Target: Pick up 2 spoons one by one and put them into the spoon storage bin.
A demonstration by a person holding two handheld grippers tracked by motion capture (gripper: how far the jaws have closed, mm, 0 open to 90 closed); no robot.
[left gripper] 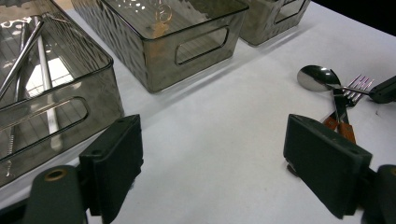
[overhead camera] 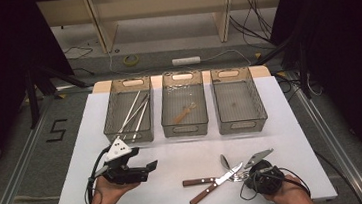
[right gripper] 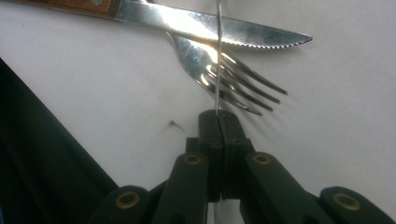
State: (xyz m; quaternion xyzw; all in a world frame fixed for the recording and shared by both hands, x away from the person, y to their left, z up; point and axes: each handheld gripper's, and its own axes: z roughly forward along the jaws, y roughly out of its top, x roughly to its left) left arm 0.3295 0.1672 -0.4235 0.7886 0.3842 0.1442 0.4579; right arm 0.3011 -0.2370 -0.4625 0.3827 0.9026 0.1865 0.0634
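Your right gripper (right gripper: 218,116) has its fingers clamped on the thin handle of the spoon (overhead camera: 224,161), which lies near right on the table (overhead camera: 174,153) across a fork (right gripper: 233,77) and knife (right gripper: 205,25). The spoon is light, stiff and slick, so hold firmly. Your left gripper (overhead camera: 147,168) has its fingers apart.

Our left gripper (left gripper: 212,172) jaws wide apart over white table (left gripper: 219,135); spoon (left gripper: 315,78), fork (left gripper: 353,91) & knife at right.

table (overhead camera: 128,197): white | on it: three bins (overhead camera: 184,110), knife (overhead camera: 213,181), fork (overhead camera: 212,189), spoon (overhead camera: 224,161)
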